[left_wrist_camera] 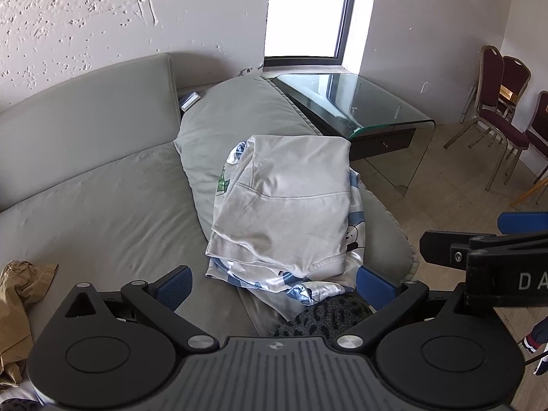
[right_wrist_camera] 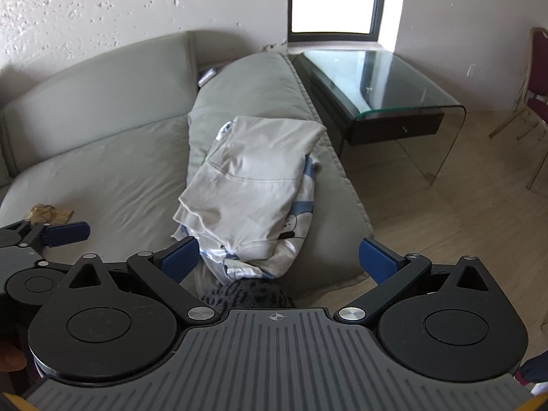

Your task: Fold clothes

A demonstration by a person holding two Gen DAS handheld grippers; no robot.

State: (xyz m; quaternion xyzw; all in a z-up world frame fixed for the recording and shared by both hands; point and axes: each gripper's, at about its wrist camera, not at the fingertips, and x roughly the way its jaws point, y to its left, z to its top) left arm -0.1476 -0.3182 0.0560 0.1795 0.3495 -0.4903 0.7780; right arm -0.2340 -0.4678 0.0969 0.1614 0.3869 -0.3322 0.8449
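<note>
right wrist view: folded grey garment (right_wrist_camera: 253,185) lies just ahead of the spread, empty right gripper (right_wrist_camera: 279,262).

Black tongs (right_wrist_camera: 277,260) with blue ribbed pads (right_wrist_camera: 180,259), silver pivot screws, grooved grey base.

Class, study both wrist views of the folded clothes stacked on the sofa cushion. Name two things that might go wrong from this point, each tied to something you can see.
1. The stack, a grey folded garment on a blue-and-white printed one, sits on a rounded cushion near its floor-side edge; it may slide off.
2. The tan garment still lies crumpled on the sofa seat. Both the left hand-held gripper and the right hand-held gripper are open beside the stack, so swinging across might snag and unfold it.
</note>
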